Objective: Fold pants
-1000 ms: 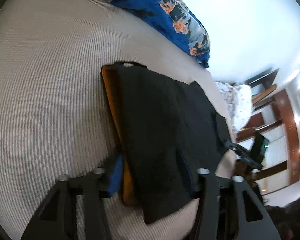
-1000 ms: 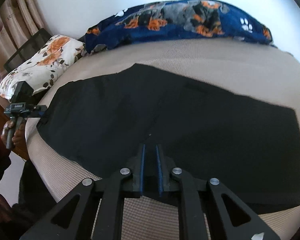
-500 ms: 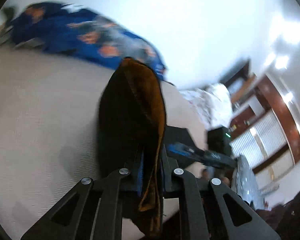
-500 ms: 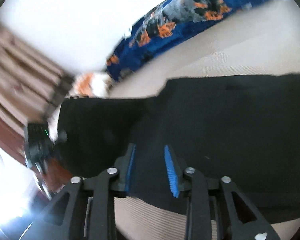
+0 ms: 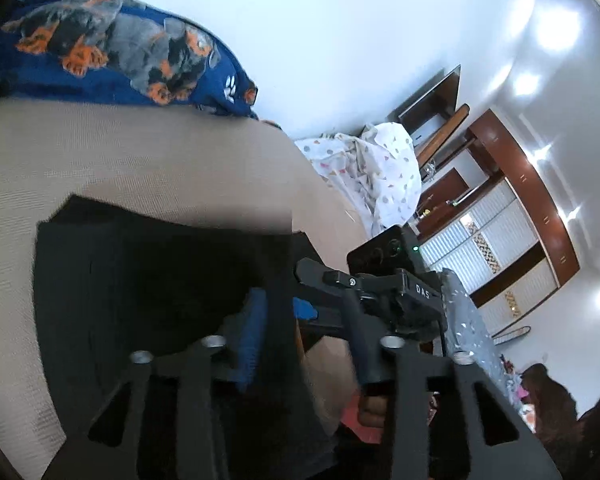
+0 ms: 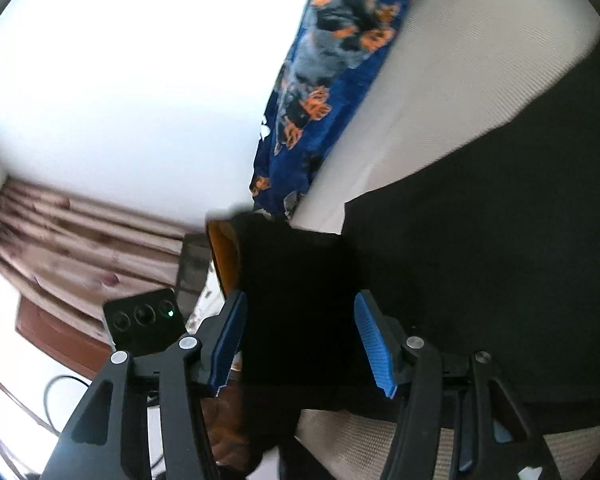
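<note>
Black pants (image 5: 148,280) lie on the beige bed (image 5: 140,152); in the right wrist view they spread to the right (image 6: 500,248). One end is lifted into a fold (image 6: 296,300) whose orange lining (image 6: 220,256) shows at its top left. My right gripper (image 6: 300,340) is opening, its blue pads (image 6: 374,348) on either side of that fold and not visibly pressing it. My left gripper (image 5: 300,312) is opening too, with a dark strip of cloth hanging between its jaws. The two tools are close: the right one's body (image 5: 404,292) is just ahead of the left fingers.
A blue dog-print blanket (image 5: 112,48) lies along the far side of the bed by the white wall. A heap of patterned white sheet (image 5: 380,168) and a brown wardrobe (image 5: 520,220) stand beyond the bed's end. Pink curtains (image 6: 80,232) hang on the other side.
The left gripper shut on the orange-lined end, lifted it off the bed and carried it over to the right gripper, then parted its jaws. The right gripper rolled and opened from shut.
</note>
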The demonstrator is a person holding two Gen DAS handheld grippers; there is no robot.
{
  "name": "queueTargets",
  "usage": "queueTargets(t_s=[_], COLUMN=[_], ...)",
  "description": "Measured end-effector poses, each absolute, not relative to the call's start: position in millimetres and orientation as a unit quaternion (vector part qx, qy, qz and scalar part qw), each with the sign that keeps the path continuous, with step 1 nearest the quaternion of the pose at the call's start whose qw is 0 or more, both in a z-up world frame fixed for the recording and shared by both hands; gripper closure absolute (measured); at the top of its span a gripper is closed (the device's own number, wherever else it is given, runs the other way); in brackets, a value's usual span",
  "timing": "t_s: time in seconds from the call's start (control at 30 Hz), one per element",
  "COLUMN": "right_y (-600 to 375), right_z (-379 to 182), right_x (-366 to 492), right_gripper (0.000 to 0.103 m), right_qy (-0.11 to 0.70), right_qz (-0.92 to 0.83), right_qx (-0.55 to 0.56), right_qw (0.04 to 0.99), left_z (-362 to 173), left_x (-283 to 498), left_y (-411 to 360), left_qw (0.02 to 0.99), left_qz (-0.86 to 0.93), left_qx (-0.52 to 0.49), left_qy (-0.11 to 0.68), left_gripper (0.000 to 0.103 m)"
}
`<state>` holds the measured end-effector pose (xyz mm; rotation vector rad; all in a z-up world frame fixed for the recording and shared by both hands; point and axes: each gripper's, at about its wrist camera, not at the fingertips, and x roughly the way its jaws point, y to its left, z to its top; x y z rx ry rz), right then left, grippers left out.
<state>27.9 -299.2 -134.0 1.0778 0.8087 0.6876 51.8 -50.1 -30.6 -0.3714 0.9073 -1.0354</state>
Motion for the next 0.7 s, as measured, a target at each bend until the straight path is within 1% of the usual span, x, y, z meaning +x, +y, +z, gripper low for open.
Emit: queueTargets(t_s=[0.03, 0.07, 0.1, 0.33, 0.37, 0.4, 0.47, 0.57, 0.7], right_y=[-302, -303, -301, -286, -282, -277, -267, -266, -293], right_z=[-138, -142, -146, -158, -157, -157, -154, -146, -108], right_x=[30, 32, 35, 39, 40, 40, 39, 37, 34], right_gripper=[0.047, 0.039, 0.038, 0.038, 0.045, 0.062, 0.082, 0.092, 0.095], right_qy=[0.368, 0.377, 0.397, 0.436, 0.444, 0.451, 0.469, 0.473, 0.449], right_qz=[0.316, 0.312, 0.299, 0.273, 0.265, 0.258, 0.238, 0.229, 0.217], right_qx=[0.501, 0.505, 0.5, 0.461, 0.446, 0.428, 0.375, 0.356, 0.342], right_qw=[0.717, 0.711, 0.71, 0.723, 0.73, 0.739, 0.763, 0.773, 0.797], left_z=[-28, -25, -27, -51, -55, -61, -69, -72, -63], left_x=[49, 45, 45, 37, 35, 31, 25, 17, 15], left_y=[-49, -43, -39, 21, 27, 36, 49, 60, 62], left_qw=[0.766, 0.774, 0.776, 0.808, 0.812, 0.815, 0.819, 0.82, 0.826], left_qz=[-0.467, -0.462, -0.461, -0.387, -0.378, -0.367, -0.351, -0.339, -0.341], left_qx=[-0.163, -0.159, -0.161, -0.17, -0.168, -0.17, -0.173, -0.171, -0.171], left_qy=[0.41, 0.403, 0.399, 0.41, 0.412, 0.415, 0.42, 0.428, 0.415], left_gripper=[0.045, 0.043, 0.042, 0.041, 0.041, 0.041, 0.041, 0.041, 0.04])
